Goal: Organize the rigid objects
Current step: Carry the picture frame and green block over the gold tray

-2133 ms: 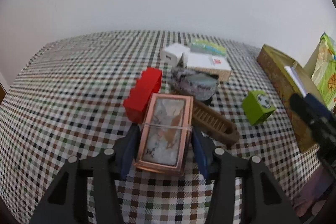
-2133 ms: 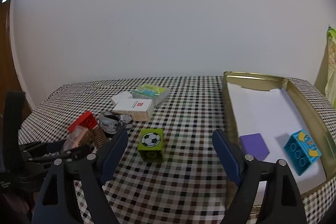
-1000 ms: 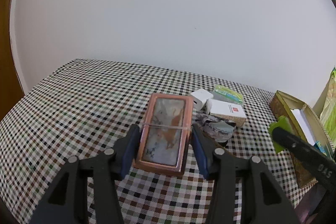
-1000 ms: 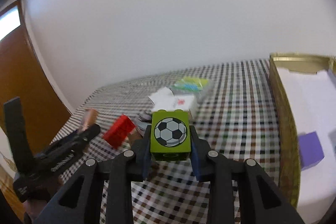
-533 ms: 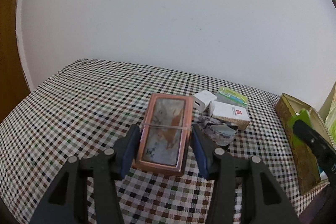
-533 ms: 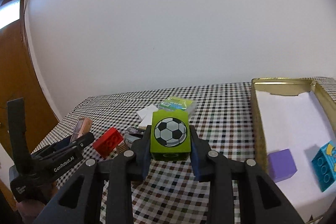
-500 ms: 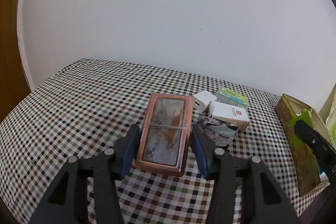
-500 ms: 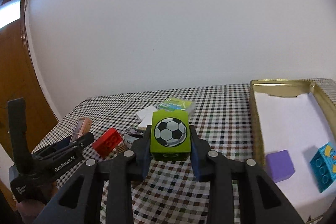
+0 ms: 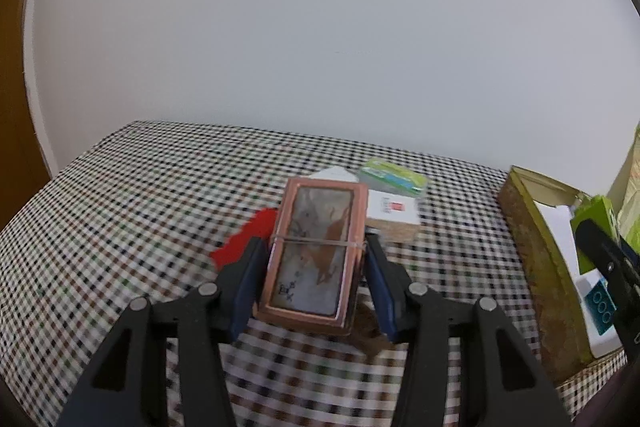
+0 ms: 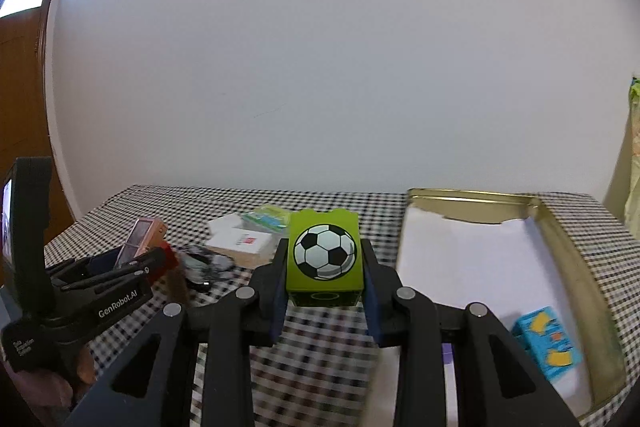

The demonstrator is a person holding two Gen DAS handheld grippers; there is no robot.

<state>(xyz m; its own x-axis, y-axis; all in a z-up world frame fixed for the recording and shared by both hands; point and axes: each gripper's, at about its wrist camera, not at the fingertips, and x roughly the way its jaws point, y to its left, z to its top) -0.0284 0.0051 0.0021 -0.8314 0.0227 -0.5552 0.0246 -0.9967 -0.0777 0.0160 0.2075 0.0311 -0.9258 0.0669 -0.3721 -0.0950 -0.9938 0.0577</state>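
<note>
Green soccer-ball block (image 10: 323,261) sits clamped in my right gripper (image 10: 325,281), left of the gold tin (image 10: 576,267); my left gripper (image 9: 316,267) pinches the copper-framed box (image 9: 316,247) above the checkered table (image 9: 120,207).

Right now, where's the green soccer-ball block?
In the right wrist view the green soccer-ball block is clamped in the right gripper, held above the checkered tablecloth just left of the gold tin tray.
</note>
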